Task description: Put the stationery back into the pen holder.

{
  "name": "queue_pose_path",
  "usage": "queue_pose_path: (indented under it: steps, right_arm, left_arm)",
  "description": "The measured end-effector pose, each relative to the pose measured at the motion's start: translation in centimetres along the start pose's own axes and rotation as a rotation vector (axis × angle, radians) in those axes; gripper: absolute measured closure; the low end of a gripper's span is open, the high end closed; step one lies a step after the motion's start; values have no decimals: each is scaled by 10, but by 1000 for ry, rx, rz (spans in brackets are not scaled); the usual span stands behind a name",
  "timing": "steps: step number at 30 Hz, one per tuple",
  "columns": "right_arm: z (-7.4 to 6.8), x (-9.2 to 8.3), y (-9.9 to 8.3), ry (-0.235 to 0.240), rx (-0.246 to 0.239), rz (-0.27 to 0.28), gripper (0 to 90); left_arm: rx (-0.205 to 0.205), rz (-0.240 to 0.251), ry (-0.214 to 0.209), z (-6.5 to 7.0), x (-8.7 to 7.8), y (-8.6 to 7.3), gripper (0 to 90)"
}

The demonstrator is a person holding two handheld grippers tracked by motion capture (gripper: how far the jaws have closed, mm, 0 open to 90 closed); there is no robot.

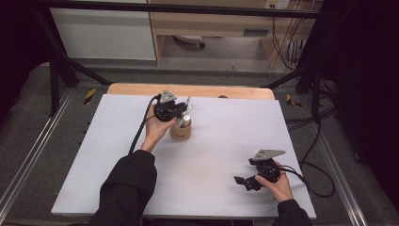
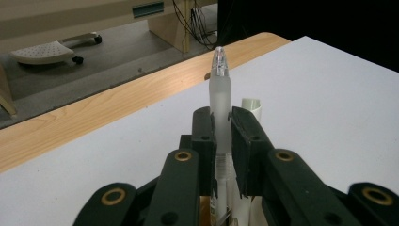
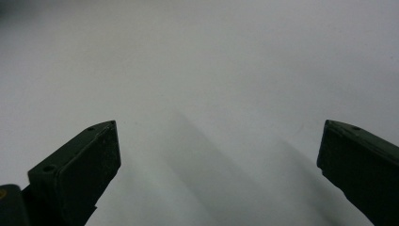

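Left tongs clamp one pen above one cup.

Frosted, translucent plastic on the pen, its clear tip glossy. The left gripper clamps it with matt black plastic jaws, brass-coloured pins gleaming. At six o'clock below, the brown holder looks like matt cardboard. The white table is smooth and matt, its far edge pale grained wood.

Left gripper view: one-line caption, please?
Left gripper shut on frosted translucent plastic pen above white tabletop.
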State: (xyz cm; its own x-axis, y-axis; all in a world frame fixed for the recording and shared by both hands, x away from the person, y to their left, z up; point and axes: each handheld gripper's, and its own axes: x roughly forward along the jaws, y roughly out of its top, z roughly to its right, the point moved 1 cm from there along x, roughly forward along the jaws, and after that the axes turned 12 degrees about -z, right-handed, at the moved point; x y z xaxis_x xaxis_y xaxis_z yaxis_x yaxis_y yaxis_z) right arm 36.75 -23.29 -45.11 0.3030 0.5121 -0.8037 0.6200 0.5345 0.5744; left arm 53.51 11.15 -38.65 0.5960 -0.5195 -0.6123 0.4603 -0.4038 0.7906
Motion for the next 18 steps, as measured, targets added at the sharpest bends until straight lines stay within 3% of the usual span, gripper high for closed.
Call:
queue_pose_path:
  steps: [8,15,18]
  right_arm:
    - [0,1,0,0,2,-3,7]
    - [0,0,0,1,4,0,7]
    - [0,-1,0,1,7,0,6]
  left_arm:
    - [-8,-11,2,-6,-20,3,696]
    - [-35,-50,-26,-9,-46,1,546]
    - [-27,-69,-12,-10,-58,-1,491]
